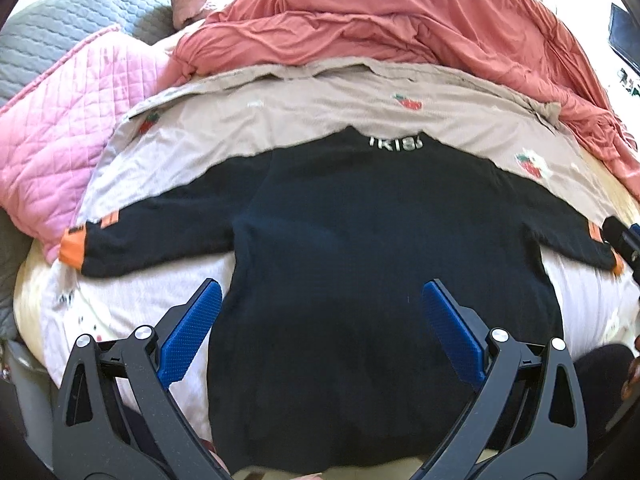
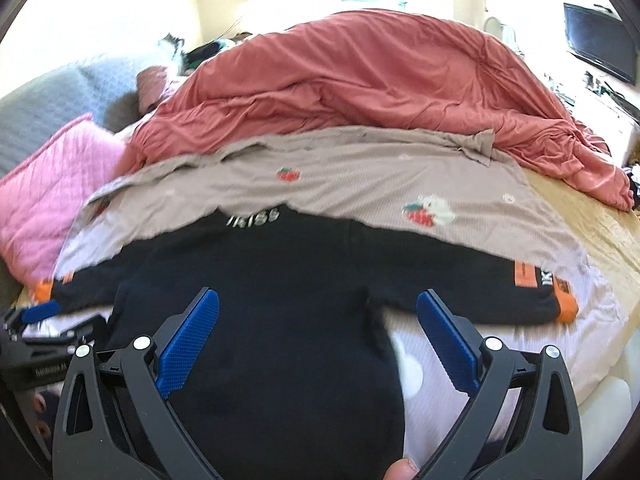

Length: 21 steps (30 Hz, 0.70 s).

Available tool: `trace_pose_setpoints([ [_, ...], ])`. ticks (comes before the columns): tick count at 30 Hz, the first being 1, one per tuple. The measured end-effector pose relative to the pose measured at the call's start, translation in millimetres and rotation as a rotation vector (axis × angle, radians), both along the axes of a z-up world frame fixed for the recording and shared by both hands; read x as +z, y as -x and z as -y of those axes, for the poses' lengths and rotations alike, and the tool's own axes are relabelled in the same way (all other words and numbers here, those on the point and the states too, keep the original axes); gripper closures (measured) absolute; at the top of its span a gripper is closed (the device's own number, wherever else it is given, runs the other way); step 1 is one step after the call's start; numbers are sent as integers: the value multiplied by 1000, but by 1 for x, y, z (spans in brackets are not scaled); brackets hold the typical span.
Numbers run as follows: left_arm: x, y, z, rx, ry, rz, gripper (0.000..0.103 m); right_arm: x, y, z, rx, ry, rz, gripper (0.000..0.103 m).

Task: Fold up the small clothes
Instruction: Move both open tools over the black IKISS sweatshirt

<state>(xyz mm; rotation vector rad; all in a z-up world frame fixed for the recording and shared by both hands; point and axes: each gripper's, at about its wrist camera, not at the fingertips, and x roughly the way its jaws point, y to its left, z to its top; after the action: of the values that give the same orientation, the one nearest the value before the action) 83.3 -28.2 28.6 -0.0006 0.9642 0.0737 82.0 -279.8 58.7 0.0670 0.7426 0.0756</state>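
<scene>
One black sweater (image 1: 360, 220) with orange cuffs lies flat, sleeves spread, on a beige strawberry-print sheet (image 1: 320, 108) on the bed. Left gripper (image 1: 322, 300) and right gripper (image 2: 318, 312) hover above it, fingers wide apart, empty. Behind: one coral duvet (image 1: 400, 20), one pink pillow (image 1: 60, 128).

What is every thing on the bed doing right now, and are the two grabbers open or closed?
Black sweater: spread flat, sleeves out, not folded yet.
Strawberry-print cloth: lying flat under the sweater.
Red blanket: bunched up behind.
Pink quilted pillow: lying at the side.
Left gripper: open, fingers empty, above the sweater.
Right gripper: open, empty, above the sweater.
</scene>
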Motion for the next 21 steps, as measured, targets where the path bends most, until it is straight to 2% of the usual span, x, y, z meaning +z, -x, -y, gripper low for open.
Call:
trace_pose_setpoints([
  [14,1,-61,19,-6,12,-19,8,8,-83,8,-75,-70,10,4],
  [21,-6,-93,34,-18,29,-36,8,-6,-111,13,-91,-57,-14,4],
])
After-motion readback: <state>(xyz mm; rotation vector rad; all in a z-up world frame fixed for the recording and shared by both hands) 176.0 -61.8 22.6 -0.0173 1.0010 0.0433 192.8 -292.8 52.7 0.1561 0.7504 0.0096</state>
